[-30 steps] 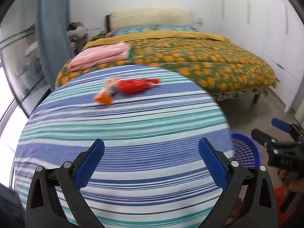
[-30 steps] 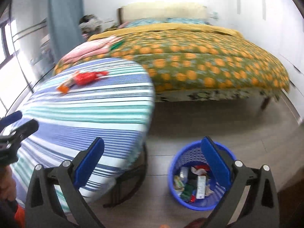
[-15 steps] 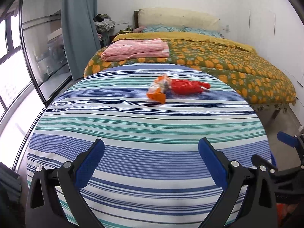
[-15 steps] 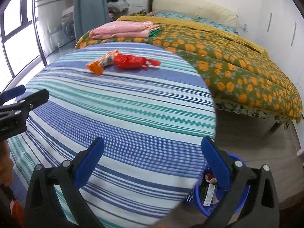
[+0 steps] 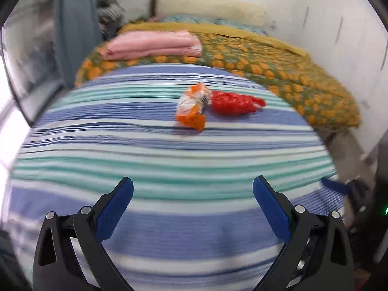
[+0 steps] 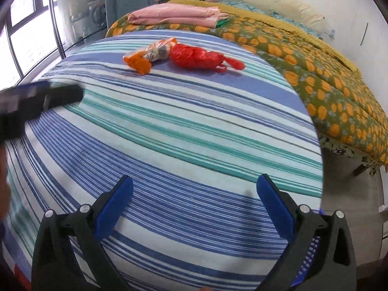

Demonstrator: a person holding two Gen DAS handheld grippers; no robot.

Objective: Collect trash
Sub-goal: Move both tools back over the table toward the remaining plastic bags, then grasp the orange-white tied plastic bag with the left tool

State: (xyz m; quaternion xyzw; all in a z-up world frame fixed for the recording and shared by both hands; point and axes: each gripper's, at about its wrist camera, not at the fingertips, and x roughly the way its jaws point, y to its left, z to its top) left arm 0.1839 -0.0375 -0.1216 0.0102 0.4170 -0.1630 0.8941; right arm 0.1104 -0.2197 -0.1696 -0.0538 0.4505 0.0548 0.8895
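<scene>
Orange wrapper [image 6: 143,58] and red bag [image 6: 198,57] lie crosswise, well ahead of both released hand-held grippers on the striped tabletop [image 6: 169,133], right hand-held gripper [image 6: 194,200] seemingly nearer than left hand-held gripper [image 5: 192,200].

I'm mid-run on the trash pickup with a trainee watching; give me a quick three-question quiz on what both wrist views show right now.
1. True or false: the left claw is shut on a wrapper.
2. Which piece of trash lies nearer the bed in the right wrist view? A) the orange wrapper B) the red plastic bag C) a green bottle
3. Fill in: both pieces of trash lie on the ______ tablecloth.

Key:
1. False. Both the left claw and the right claw are open and empty, well short of the trash.
2. B. The red bag lies on the bed side of the orange wrapper, and the two seem to touch.
3. Striped.
</scene>
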